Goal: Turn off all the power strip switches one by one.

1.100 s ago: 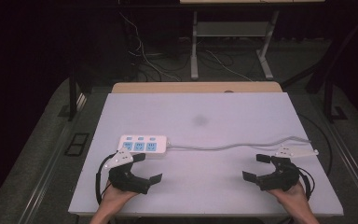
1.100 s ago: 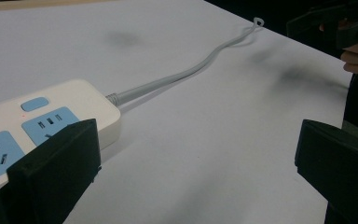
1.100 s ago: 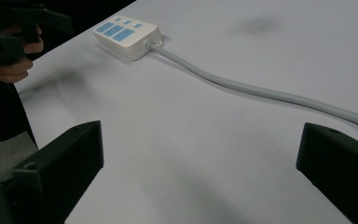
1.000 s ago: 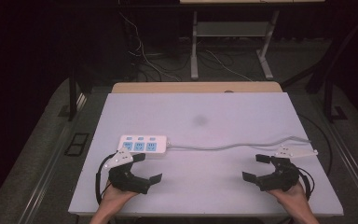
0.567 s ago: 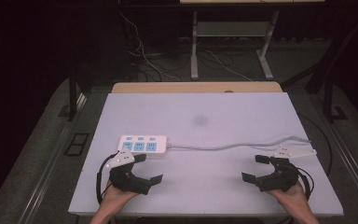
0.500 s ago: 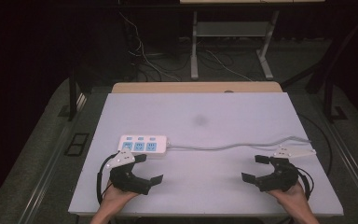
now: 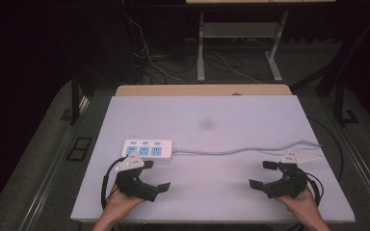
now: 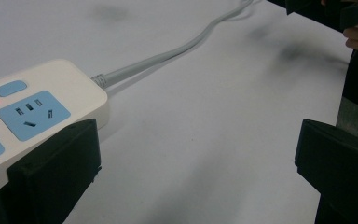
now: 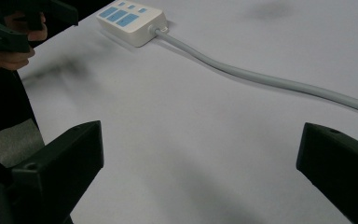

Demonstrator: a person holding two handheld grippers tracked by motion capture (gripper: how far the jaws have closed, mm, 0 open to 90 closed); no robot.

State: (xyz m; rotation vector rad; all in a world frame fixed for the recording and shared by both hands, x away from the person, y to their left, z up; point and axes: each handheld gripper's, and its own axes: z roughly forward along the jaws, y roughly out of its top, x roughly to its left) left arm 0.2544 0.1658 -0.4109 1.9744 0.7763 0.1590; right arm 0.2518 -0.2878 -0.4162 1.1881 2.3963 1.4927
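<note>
A white power strip (image 7: 148,148) with blue sockets lies flat on the white table (image 7: 207,110), left of centre. Its grey cable (image 7: 231,152) runs right towards the table's right side. My left gripper (image 7: 155,175) rests just in front of the strip, open, with nothing between its jaws. In the left gripper view the strip (image 8: 32,116) sits beside the left jaw and the cable (image 8: 177,51) leads away. My right gripper (image 7: 263,174) stands open near the front right, holding nothing. In the right gripper view the cable (image 9: 261,77) crosses ahead of it and the strip (image 9: 128,16) lies far off.
A faint dark smudge (image 7: 206,124) marks the table's middle. A wooden strip (image 7: 202,90) edges the far side. Beyond it, a metal frame (image 7: 241,33) and loose cables (image 7: 149,57) stand on the dark floor.
</note>
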